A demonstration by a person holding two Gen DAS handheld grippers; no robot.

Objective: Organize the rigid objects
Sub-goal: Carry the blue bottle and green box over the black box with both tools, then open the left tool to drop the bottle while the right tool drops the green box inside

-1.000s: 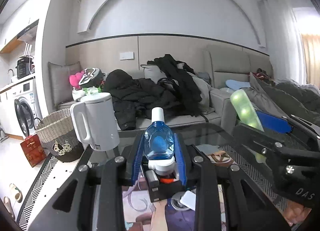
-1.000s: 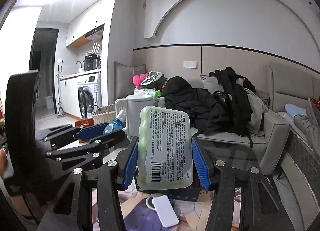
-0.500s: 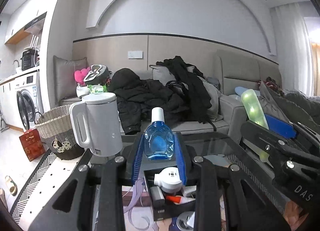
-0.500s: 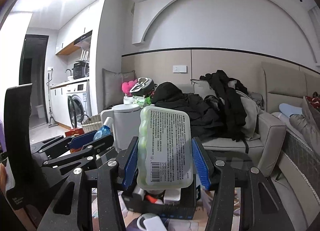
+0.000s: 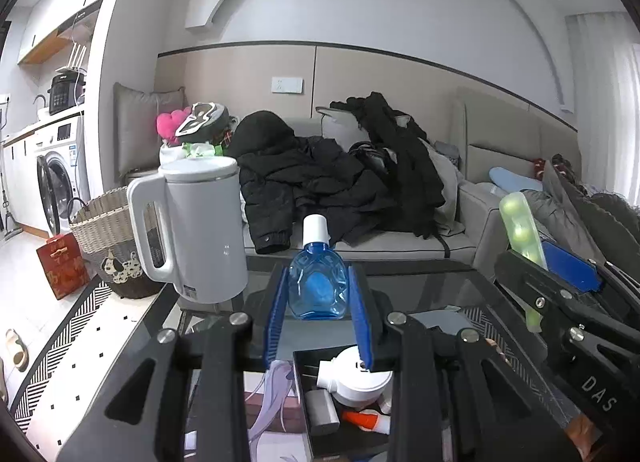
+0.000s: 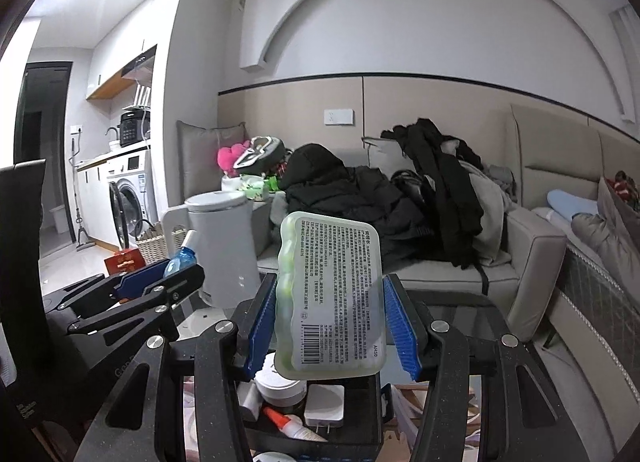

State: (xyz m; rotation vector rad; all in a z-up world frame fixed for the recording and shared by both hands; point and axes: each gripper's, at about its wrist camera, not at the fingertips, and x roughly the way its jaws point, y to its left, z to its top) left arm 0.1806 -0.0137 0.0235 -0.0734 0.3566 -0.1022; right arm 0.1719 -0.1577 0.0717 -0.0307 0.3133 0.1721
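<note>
Tongs on both sides are seen pinching something. The left tongs (image 5: 318,298) are pressed against a small blue bottle (image 5: 318,288), which is held upright between the blue pads, its white cap pointing up. The right tongs (image 6: 330,314) are clamped on a flat green pack (image 6: 332,298), gripped by its two side edges; a printed label with a barcode is turned toward the camera, and the pack is tilted slightly. In the left wrist view the same pack is seen edge-on at the far right.

Both loads are held above a black tray (image 6: 372,418) that rests on the glass worktop (image 5: 432,286). Inside the tray a round white jar (image 5: 362,380), a white plug adapter (image 6: 324,406), a small tube with an orange cap (image 6: 292,424) and a grey block (image 5: 320,412) are seen lying close together. The bottle is held over the tray's far left corner, the pack over its middle.

A white kettle (image 5: 196,226) is stood on the worktop to the left, well apart from the tray. Behind the worktop a sofa (image 6: 528,246) piled with dark clothes (image 5: 320,182) is visible, and a wicker basket (image 5: 106,234) is set on the floor beside it.
</note>
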